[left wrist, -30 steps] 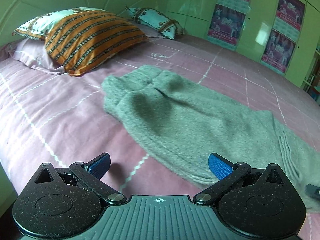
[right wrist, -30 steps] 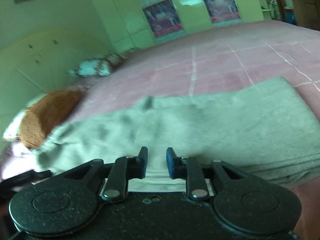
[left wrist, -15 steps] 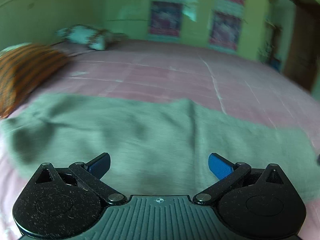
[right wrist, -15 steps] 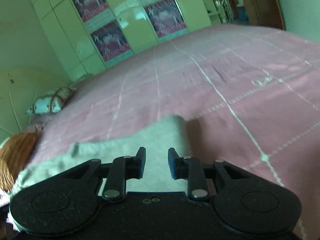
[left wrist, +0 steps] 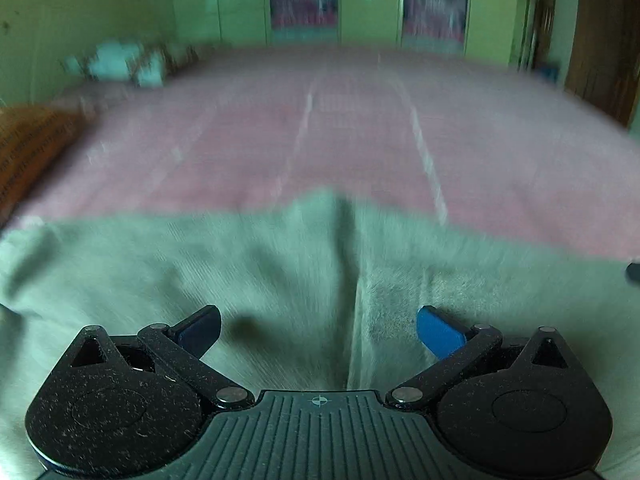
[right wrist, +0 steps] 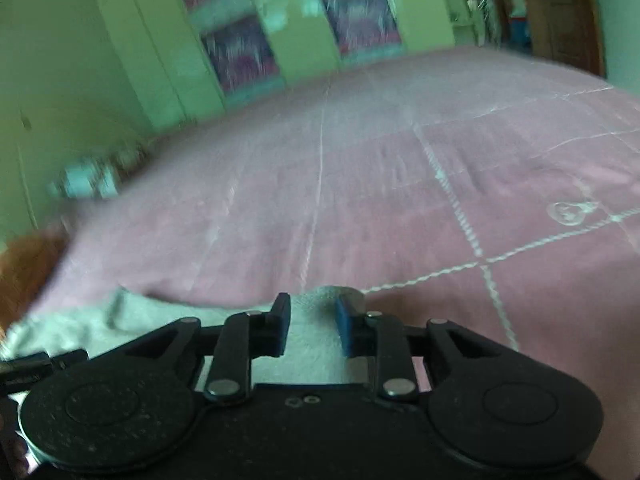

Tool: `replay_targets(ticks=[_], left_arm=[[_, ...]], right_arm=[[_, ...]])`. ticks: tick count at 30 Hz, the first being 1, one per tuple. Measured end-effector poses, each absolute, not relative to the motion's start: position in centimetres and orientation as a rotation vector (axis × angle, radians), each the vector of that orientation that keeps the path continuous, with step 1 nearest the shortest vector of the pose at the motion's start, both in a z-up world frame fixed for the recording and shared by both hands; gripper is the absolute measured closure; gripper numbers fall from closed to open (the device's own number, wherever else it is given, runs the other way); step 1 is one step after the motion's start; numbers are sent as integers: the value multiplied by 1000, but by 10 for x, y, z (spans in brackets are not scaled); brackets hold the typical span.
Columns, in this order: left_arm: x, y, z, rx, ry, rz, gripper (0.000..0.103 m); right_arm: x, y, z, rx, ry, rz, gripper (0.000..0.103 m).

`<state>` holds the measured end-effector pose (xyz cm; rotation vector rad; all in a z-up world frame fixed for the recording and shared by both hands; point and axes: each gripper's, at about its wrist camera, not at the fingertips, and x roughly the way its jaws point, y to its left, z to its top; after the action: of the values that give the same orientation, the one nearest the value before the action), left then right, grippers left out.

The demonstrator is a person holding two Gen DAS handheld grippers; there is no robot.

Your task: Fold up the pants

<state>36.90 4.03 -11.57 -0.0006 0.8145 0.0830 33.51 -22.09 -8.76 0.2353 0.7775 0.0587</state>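
Grey pants (left wrist: 280,272) lie flat across the pink bed, with a centre crease running toward my left gripper (left wrist: 318,330). That gripper is wide open and empty, low over the middle of the pants. In the right wrist view the end of the pants (right wrist: 312,320) lies between the blue pads of my right gripper (right wrist: 312,322). Its jaws stand narrowly apart around the cloth edge, not clamped on it. The left wrist view is blurred.
The pink quilted bed cover (left wrist: 360,148) stretches ahead to green wardrobe doors with posters (left wrist: 304,0). An orange striped pillow (left wrist: 28,148) and a teal cushion (left wrist: 120,64) lie at the left. A brown door (left wrist: 604,36) stands at the right.
Both grippers have swung round to face the wardrobe. My left gripper has moved in over the pants' middle. My right gripper has moved along to the end of the pants.
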Motion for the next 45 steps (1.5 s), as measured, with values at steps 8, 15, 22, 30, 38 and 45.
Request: replay_targets(ticks=[8,15,22,30,38,45], left_arm=[[299,40,-102,69,710,67,0],[282,54,-98,-5,717,73,0],[277,56,-111,-28,763,56,0],[233,119,-85,-79,687,144,0],[207,212,-112,-274,711,269,0],[241,283,-145,-525,640,184,0]], right_arm=[[245,-232,-68,239,670,135,86],[207,-213,-85,68,749,103,84],[207,-187,-93,-45,779,212,85],[177,-215,-56,117,630,141,82],[174,-189,-69,180,666,205,81],[175,-170,-68,176,689,221,80]])
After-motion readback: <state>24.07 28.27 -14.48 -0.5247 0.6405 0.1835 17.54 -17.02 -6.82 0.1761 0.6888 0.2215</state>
